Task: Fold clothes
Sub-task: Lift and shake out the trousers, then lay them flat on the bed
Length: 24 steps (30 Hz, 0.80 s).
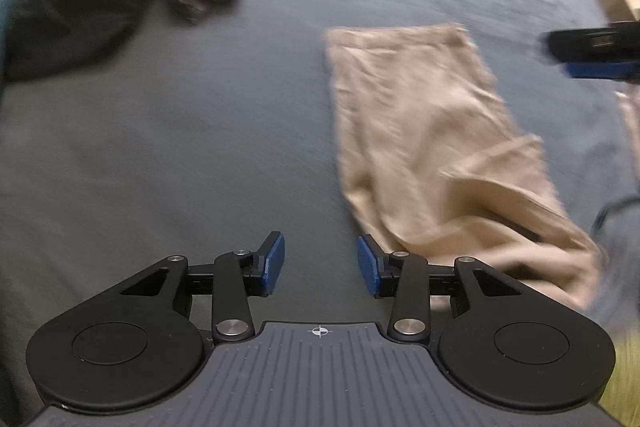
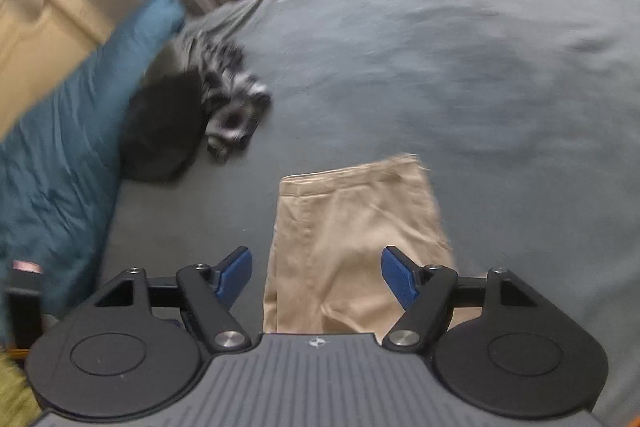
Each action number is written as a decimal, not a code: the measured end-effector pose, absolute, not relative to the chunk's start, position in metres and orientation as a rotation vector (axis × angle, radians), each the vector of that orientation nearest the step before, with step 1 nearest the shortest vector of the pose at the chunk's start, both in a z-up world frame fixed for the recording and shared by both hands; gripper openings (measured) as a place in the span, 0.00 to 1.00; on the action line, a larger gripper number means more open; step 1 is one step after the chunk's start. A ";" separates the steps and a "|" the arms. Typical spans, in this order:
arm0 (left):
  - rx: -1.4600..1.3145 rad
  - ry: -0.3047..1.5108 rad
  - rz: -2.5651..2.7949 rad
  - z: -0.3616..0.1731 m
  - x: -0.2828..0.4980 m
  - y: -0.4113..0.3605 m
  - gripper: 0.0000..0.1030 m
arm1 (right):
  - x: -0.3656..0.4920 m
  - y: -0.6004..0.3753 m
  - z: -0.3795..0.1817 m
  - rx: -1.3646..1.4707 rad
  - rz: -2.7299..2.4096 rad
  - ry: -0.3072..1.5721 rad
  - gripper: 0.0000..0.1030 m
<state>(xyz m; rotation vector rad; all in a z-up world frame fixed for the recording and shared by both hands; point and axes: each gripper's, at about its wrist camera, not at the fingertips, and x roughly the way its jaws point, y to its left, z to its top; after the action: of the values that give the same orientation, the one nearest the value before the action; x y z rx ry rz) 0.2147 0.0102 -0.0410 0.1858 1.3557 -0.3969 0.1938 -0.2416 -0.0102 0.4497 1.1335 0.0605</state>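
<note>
1. Beige trousers (image 1: pixel 420 147) lie folded into a long strip on a bed's blue-grey cover (image 1: pixel 200 147), the squared end flat and far from the cameras, the near end rumpled and bunched.
2. The left tongs (image 1: pixel 321 265) hang above bare cover just beside the trousers' near corner, blue pads partly apart with nothing between them.
3. The right tongs (image 2: pixel 316 277) stand wide over the trousers (image 2: pixel 352 239), the cloth below them but not pinched; seen from the left wrist, the right tongs (image 1: pixel 592 55) hover at the far right edge.
4. Both pairs empty suggests the fold has been laid down; the untidy near end likely wants smoothing or one more fold.
5. A black garment (image 2: pixel 164 131) and a black-and-white patterned garment (image 2: pixel 232 103) sit crumpled together by a teal pillow (image 2: pixel 68 147), well apart from the trousers, probably waiting their turn.
</note>
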 end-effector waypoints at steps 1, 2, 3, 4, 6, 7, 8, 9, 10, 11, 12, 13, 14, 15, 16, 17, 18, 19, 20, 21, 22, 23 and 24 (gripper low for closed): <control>0.198 1.334 -0.372 -0.049 0.218 0.009 0.39 | 0.208 -0.230 -0.028 0.395 0.051 1.138 0.72; 0.213 1.306 -0.348 -0.060 0.222 0.007 0.39 | 0.223 -0.220 -0.048 0.340 0.020 1.153 0.72; 0.227 1.280 -0.325 -0.071 0.226 0.006 0.39 | 0.237 -0.215 -0.072 0.316 -0.011 1.196 0.70; 0.239 1.263 -0.308 -0.081 0.229 0.003 0.39 | 0.246 -0.213 -0.092 0.312 -0.025 1.236 0.70; 0.230 1.297 -0.275 -0.096 0.233 0.000 0.39 | 0.255 -0.210 -0.120 0.340 -0.033 1.294 0.61; 0.213 1.320 -0.260 -0.099 0.234 0.000 0.39 | 0.255 -0.208 -0.127 0.375 -0.028 1.309 0.62; 0.183 1.319 -0.244 -0.096 0.230 0.001 0.39 | 0.255 -0.207 -0.133 0.409 -0.023 1.324 0.63; 0.156 1.318 -0.229 -0.093 0.225 0.002 0.39 | 0.251 -0.202 -0.130 0.426 -0.004 1.316 0.66; 0.142 1.323 -0.218 -0.090 0.218 0.003 0.39 | 0.247 -0.195 -0.126 0.422 0.018 1.312 0.67; 0.137 1.333 -0.205 -0.088 0.211 0.003 0.39 | 0.243 -0.187 -0.122 0.415 0.040 1.310 0.69; 0.130 1.343 -0.192 -0.086 0.205 0.003 0.39 | 0.241 -0.180 -0.122 0.404 0.059 1.316 0.70; 0.121 1.344 -0.183 -0.084 0.198 0.003 0.39 | 0.240 -0.176 -0.126 0.377 0.064 1.326 0.71; 0.110 1.339 -0.178 -0.082 0.192 0.002 0.39 | 0.239 -0.172 -0.131 0.348 0.066 1.337 0.71; 0.101 1.329 -0.177 -0.079 0.186 0.003 0.39 | 0.238 -0.167 -0.135 0.318 0.068 1.348 0.70; 0.092 1.318 -0.176 -0.078 0.181 0.002 0.39 | 0.237 -0.163 -0.140 0.289 0.070 1.359 0.70; 0.080 1.303 -0.177 -0.079 0.176 0.003 0.39 | 0.235 -0.165 -0.144 0.281 0.069 1.349 0.68; 0.068 1.287 -0.177 -0.080 0.172 0.004 0.39 | 0.231 -0.168 -0.145 0.291 0.076 1.332 0.66; 0.053 1.274 -0.173 -0.082 0.168 0.004 0.39 | 0.226 -0.171 -0.145 0.304 0.083 1.313 0.63; 0.030 1.263 -0.170 -0.085 0.166 0.005 0.39 | 0.220 -0.175 -0.144 0.306 0.094 1.297 0.58; 0.007 1.251 -0.167 -0.088 0.164 0.006 0.39 | 0.214 -0.179 -0.143 0.306 0.106 1.282 0.50; -0.018 1.236 -0.166 -0.090 0.162 0.008 0.39 | 0.210 -0.182 -0.144 0.299 0.103 1.273 0.44; -0.041 1.220 -0.164 -0.091 0.159 0.009 0.39 | 0.207 -0.186 -0.144 0.291 0.097 1.265 0.29; -0.052 1.204 -0.162 -0.093 0.158 0.008 0.39 | 0.203 -0.190 -0.145 0.283 0.091 1.256 0.14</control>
<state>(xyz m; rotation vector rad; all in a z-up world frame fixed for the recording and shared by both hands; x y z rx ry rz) 0.1577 0.0084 -0.0930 -0.0517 1.2037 -0.1616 0.2035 -0.1897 -0.1450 0.2829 1.2564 0.0907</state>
